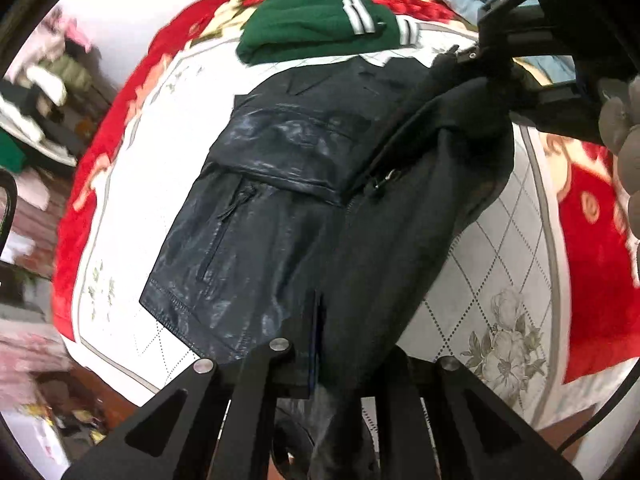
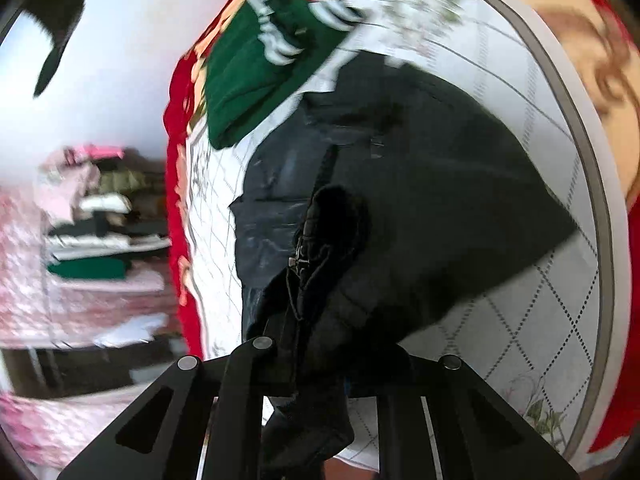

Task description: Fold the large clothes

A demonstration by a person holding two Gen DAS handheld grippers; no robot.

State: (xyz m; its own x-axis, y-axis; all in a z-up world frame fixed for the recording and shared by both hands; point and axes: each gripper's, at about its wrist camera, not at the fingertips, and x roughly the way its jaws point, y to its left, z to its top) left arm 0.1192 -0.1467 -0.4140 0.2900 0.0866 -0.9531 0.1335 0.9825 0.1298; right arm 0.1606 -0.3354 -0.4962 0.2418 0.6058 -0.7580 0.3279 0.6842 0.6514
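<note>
Both tongs are clenched on the dark jacket (image 1: 280,216): the left gripper (image 1: 320,344) is pinched on its near hem, and the right gripper (image 2: 316,360) is closed on a bunched fold by the zipper, seen also in the left wrist view (image 1: 476,56) with cloth hanging from it. One half of the jacket is glossy, creased, leather-like, with a stitched hem and a slanted zip pocket; the other half, lifted and draped between the tongs, is matte black lining. The jacket is spread across the middle of a white quilted bedspread (image 1: 516,264) with dotted diamond stitching and pale flower prints, bordered in grey. A folded green knit garment (image 1: 316,28) with white stripes lies just beyond the jacket's collar, near the far edge. A red floral blanket (image 1: 592,248) lies around the bedspread. Blurred stacks of clothes (image 2: 92,224) are seen against a white wall to the left.
</note>
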